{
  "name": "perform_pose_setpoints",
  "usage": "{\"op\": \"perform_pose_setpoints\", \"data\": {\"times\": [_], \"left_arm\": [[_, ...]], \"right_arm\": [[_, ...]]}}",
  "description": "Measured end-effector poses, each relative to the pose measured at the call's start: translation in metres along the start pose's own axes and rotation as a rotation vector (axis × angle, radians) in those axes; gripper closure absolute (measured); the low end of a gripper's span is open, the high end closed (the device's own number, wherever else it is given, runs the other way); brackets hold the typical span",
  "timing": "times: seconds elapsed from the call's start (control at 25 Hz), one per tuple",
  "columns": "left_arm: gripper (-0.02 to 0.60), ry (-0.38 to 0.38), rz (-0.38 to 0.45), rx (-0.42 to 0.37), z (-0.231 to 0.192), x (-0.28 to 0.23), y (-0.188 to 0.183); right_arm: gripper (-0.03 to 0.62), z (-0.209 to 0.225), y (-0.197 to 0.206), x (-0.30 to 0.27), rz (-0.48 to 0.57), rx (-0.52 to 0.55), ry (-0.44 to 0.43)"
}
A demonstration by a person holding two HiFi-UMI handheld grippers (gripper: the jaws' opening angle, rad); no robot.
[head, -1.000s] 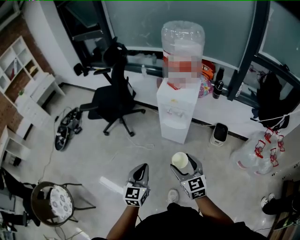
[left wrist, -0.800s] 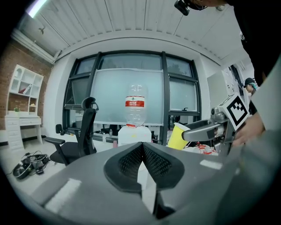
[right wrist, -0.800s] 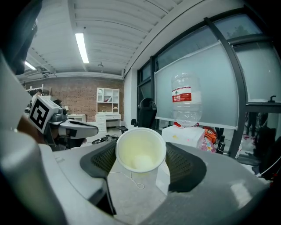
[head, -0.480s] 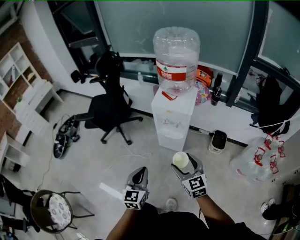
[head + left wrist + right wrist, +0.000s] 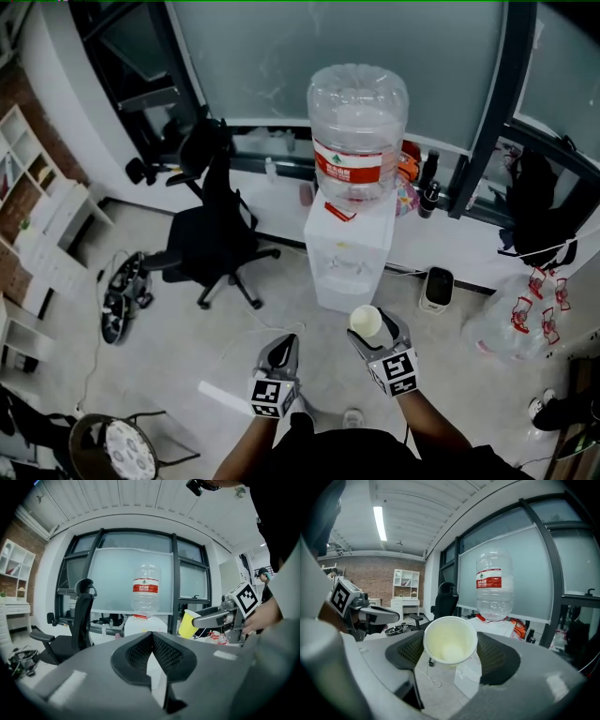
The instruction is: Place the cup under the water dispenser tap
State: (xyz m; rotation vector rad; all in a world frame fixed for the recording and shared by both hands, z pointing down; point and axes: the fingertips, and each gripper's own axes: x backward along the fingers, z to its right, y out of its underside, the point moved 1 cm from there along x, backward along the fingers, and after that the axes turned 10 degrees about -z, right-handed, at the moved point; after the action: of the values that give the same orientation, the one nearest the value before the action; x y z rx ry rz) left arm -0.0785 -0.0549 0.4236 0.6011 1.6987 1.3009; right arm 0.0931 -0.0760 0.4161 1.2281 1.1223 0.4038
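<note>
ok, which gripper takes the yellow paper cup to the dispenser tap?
Right: right gripper holds the yellow paper cup, facing the white water dispenser; left gripper is shut, empty.

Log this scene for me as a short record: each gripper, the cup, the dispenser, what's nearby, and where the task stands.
right gripper: shut on cup, jaws on either side of it
left gripper: shut, empty
cup: yellow outside, open end facing the right gripper's camera, looks empty
dispenser: white, on the floor ahead, apart from the cup
bottle: clear, red label, upside down on top of dispenser
chair: black office chair, left of dispenser
status: cup carried, not yet at dispenser
</note>
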Motion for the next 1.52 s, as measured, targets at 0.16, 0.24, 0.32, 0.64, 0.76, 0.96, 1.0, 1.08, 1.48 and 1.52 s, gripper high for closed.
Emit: {"op": "perform_pose_setpoints", "data": {"times": [0.16,0.24,0.32,0.64,0.76,0.96,1.0,1.08,1.48,1.52], "left_arm": [[0.565,0.006,0.017,-0.011,-0.044,-0.005,-0.012],[0.565,0.025,0.008,-0.006,-0.061,-0.008,-0.017],[0.565,0.051,-0.002,-0.012,-0.073,-0.011,-0.017],[0.565,0.139,0.012,-0.053,-0.108,-0.029,-0.009],[0.565,0.164,0.009,-0.064,-0.115,-0.037,-0.005],[0.565,0.162,-0.010,-0.041,-0.126,-0.056,0.013],[0.565,0.155,-0.015,-0.040,-0.127,-0.062,0.015],[0.565,0.143,-0.021,-0.038,-0.127,-0.075,0.020],[0.565,0.159,-0.046,-0.027,-0.119,-0.142,0.068],[0.565,0.163,-0.050,-0.029,-0.118,-0.148,0.075]], "right_arm": [[0.244,-0.005,-0.017,-0.023,0.004,0.025,0.046],[0.244,-0.005,-0.024,-0.035,-0.001,0.020,0.066],[0.244,-0.009,-0.027,-0.046,-0.006,0.012,0.078],[0.244,-0.027,-0.022,-0.084,-0.035,-0.024,0.131],[0.244,-0.029,-0.016,-0.094,-0.050,-0.053,0.148],[0.244,-0.023,0.007,-0.121,-0.087,-0.074,0.152],[0.244,-0.020,0.009,-0.128,-0.091,-0.074,0.146],[0.244,-0.013,0.012,-0.140,-0.095,-0.071,0.137],[0.244,0.014,0.080,-0.216,-0.143,-0.068,0.092],[0.244,0.015,0.090,-0.224,-0.151,-0.067,0.088]]}}
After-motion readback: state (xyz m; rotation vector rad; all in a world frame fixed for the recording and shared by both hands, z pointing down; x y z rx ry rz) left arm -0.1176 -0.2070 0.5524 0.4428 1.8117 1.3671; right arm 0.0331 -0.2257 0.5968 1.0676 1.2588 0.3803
